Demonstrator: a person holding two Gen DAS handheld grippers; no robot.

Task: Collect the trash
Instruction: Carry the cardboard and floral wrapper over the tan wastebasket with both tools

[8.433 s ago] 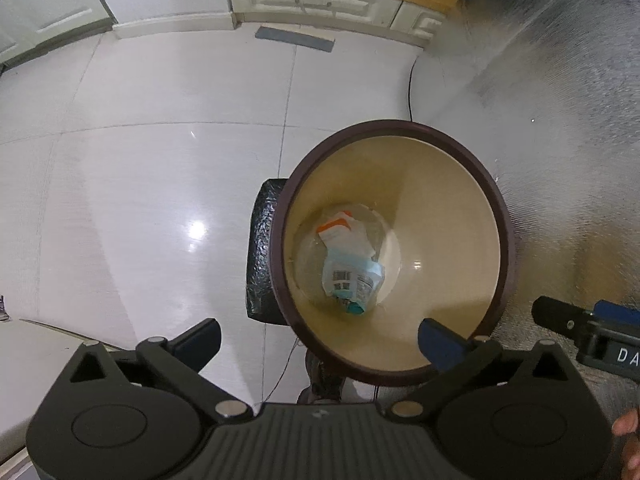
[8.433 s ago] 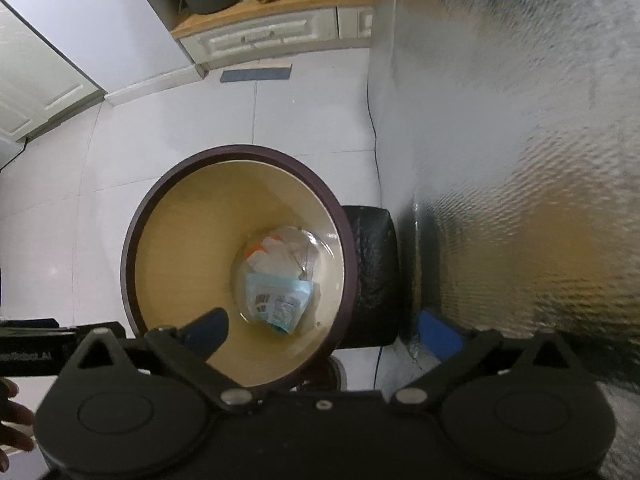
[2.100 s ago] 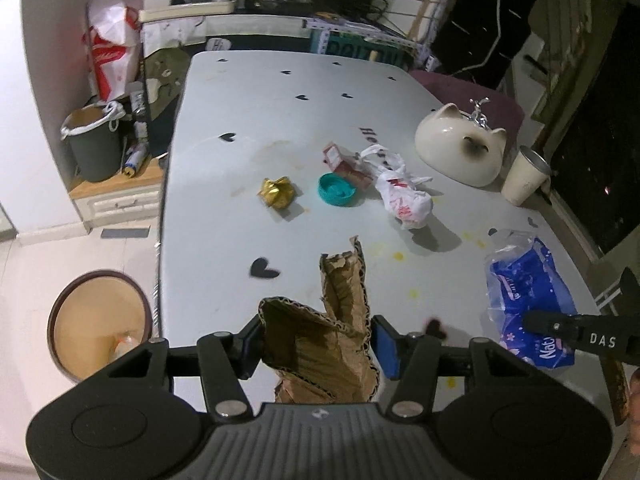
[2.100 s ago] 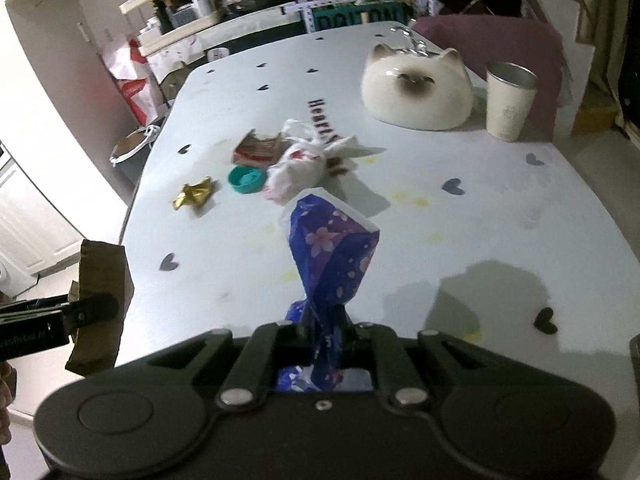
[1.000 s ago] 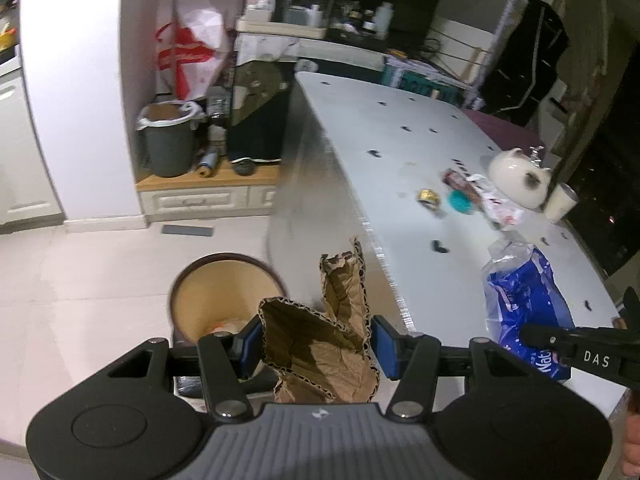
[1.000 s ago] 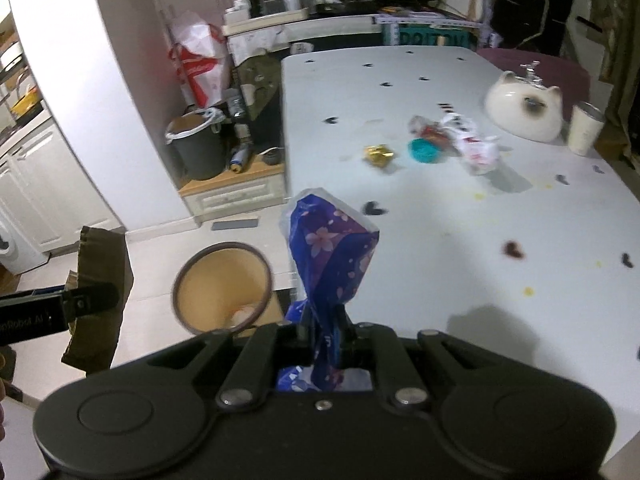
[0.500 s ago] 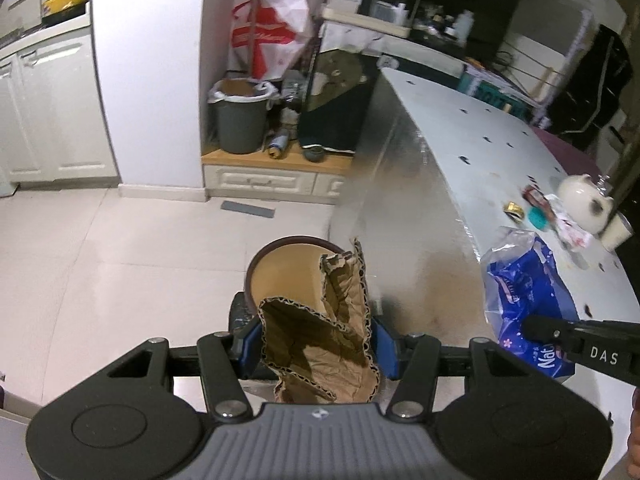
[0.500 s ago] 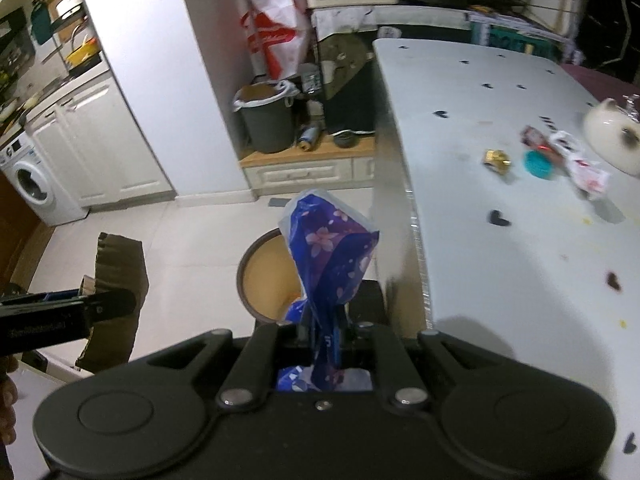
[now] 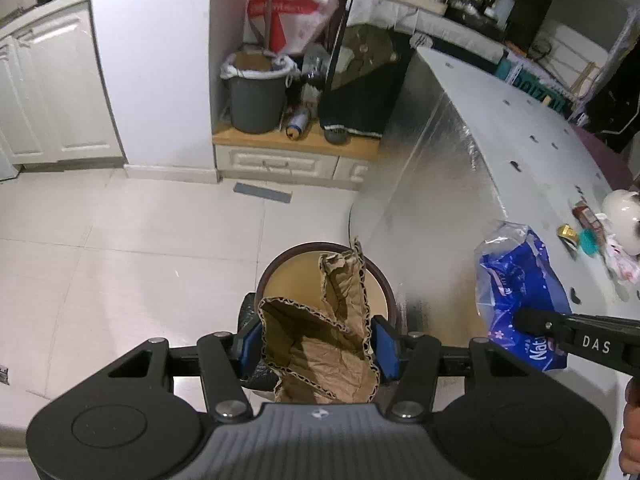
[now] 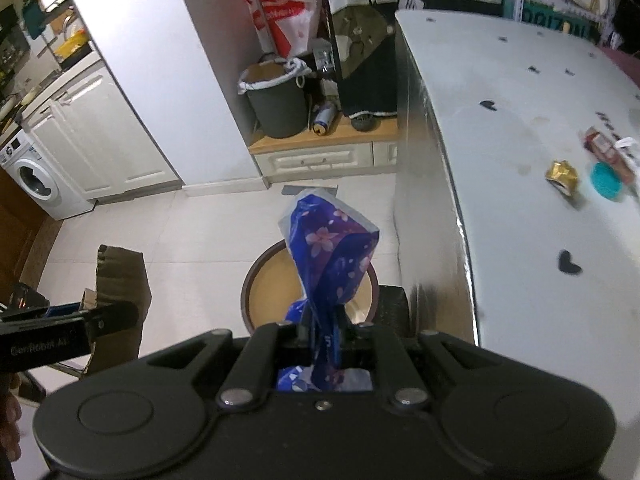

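My left gripper [image 9: 318, 346] is shut on a torn piece of brown cardboard [image 9: 320, 344] and holds it above the round brown-rimmed trash bin [image 9: 280, 276] on the floor. My right gripper [image 10: 322, 334] is shut on a crumpled blue flowered plastic bag [image 10: 332, 256], also above the bin [image 10: 268, 292]. The bag shows in the left wrist view [image 9: 516, 284] and the cardboard in the right wrist view [image 10: 120, 276]. On the white table [image 10: 520, 184] lie a gold wrapper [image 10: 562, 174], a teal lid [image 10: 606, 186] and a red wrapper [image 10: 600, 144].
The table's silver side [image 9: 424, 184] stands right beside the bin. A grey bucket [image 9: 254, 92], a can and a bowl sit on a low wooden cabinet [image 9: 296, 156]. White cupboards [image 9: 52, 96] and a washing machine [image 10: 34, 182] stand to the left. A white cat-shaped pot [image 9: 622, 216] sits on the table.
Both grippers have swung from over the table to the floor side with their loads still held. The bin has come closer and now lies right beneath the cardboard and the bag.
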